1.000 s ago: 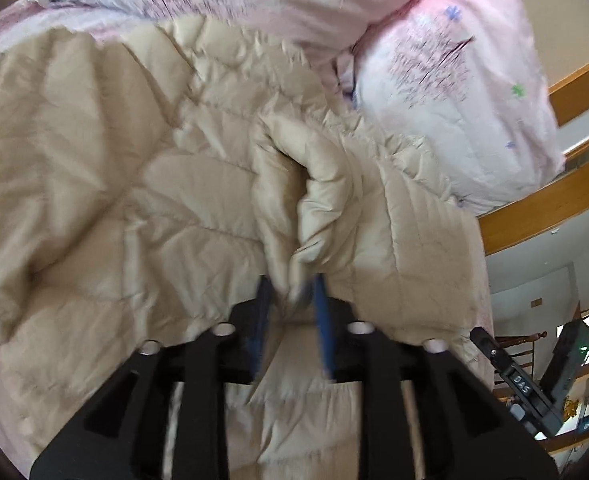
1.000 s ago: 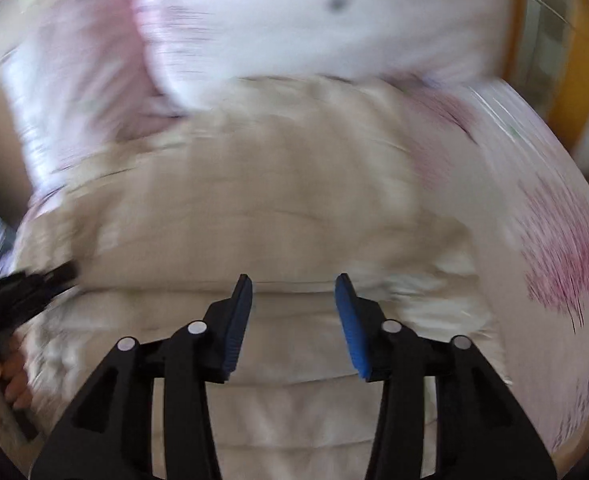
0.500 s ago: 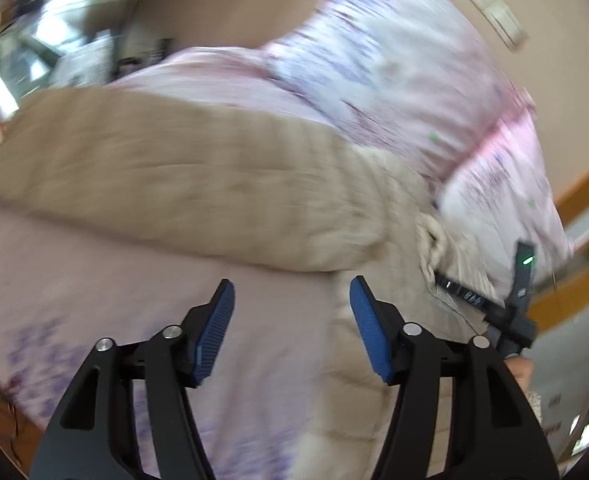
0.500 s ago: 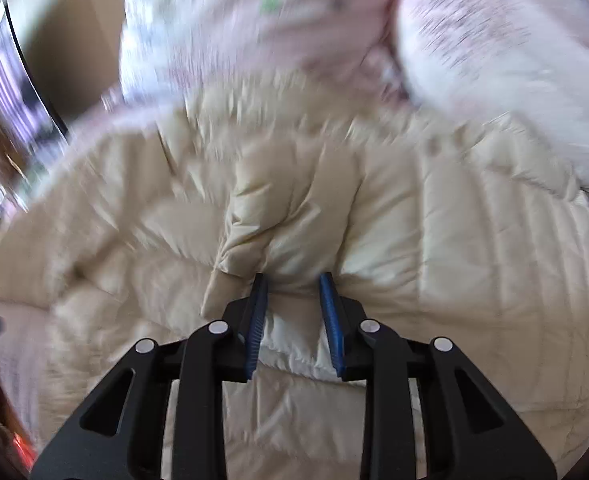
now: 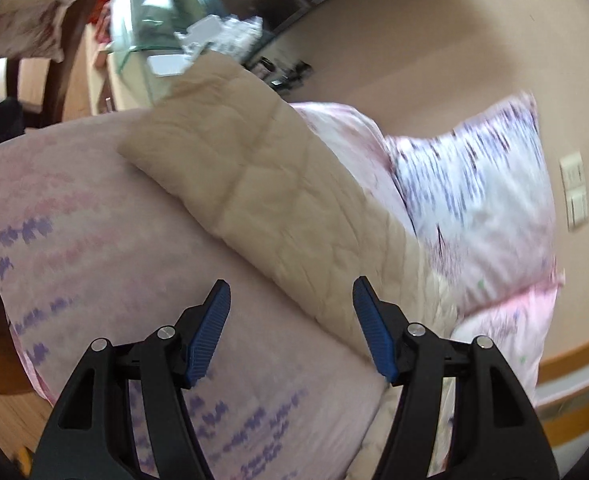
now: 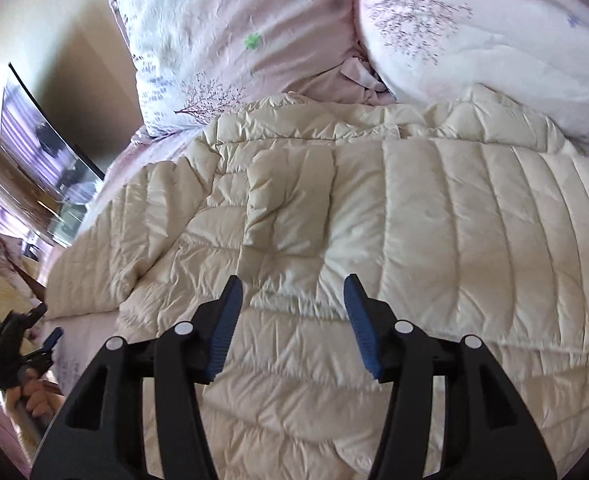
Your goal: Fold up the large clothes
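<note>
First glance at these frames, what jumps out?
The cream quilted puffer coat sprawls across the pink floral bedsheet, one sleeve folded over its middle. Two pink tree-print pillows stand behind it at the head of the bed. Both the right gripper and the left gripper are open and hold nothing.

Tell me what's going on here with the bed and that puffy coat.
A person with a gripper in each hand is folding a cream quilted jacket spread on a pink floral bed, below two pillows. Both the left gripper and the right gripper are open and hold nothing. A sleeve lies folded across the jacket's middle.
</note>
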Demonstrator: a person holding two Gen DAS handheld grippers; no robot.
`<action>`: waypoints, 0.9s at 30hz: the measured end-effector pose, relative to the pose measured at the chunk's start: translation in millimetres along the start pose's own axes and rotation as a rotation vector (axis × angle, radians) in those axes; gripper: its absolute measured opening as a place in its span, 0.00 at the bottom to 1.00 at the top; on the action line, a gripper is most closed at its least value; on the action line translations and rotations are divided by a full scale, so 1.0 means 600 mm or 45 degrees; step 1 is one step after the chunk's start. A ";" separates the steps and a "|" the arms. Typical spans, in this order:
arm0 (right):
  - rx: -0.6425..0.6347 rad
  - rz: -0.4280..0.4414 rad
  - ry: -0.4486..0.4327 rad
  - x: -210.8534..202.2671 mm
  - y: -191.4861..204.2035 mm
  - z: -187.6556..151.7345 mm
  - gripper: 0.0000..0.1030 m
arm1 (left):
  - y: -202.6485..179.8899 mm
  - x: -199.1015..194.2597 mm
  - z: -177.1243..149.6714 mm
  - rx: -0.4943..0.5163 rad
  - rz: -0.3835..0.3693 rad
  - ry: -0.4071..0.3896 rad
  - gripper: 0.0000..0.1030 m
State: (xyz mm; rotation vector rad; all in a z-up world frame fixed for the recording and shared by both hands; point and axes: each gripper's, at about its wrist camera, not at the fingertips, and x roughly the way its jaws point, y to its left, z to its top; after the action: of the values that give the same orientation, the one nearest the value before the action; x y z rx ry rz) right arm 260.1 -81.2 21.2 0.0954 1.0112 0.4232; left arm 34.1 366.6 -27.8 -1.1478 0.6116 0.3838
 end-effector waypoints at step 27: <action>0.128 -0.043 -0.213 -0.141 -0.139 -0.042 0.58 | -0.260 -0.026 -0.004 0.302 -0.362 -0.045 0.02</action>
State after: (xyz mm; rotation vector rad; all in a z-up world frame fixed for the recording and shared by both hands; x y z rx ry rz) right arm 225.0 -193.0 53.1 0.2005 0.8679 0.3281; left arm 111.3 306.5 94.3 -0.9806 0.4418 0.0845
